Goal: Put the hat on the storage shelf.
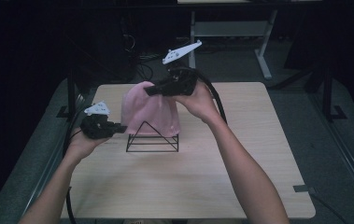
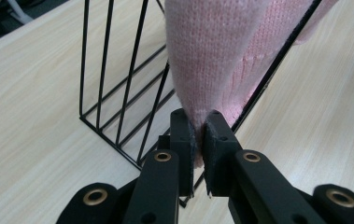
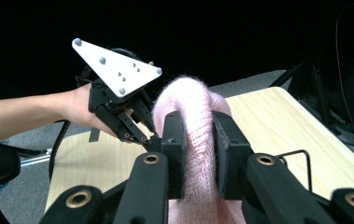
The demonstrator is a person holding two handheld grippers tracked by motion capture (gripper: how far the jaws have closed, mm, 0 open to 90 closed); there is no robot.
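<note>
A pink knitted garment (image 1: 149, 112) hangs draped over a black wire rack (image 1: 152, 137) in the middle of the wooden table. My left gripper (image 1: 122, 127) is shut on the garment's lower left edge (image 2: 212, 56), the knit pinched between its jaws beside the rack's wires (image 2: 118, 93). My right gripper (image 1: 149, 90) is shut on the top fold of the pink garment (image 3: 194, 135) and holds it up above the rack. In the right gripper view the left gripper (image 3: 139, 133) with its grey plate sits just beyond the fold.
The light wooden table (image 1: 240, 177) has bare surface in front and to the right of the rack. A second desk with white legs (image 1: 263, 51) stands behind, and cables (image 1: 144, 65) lie on the dark floor.
</note>
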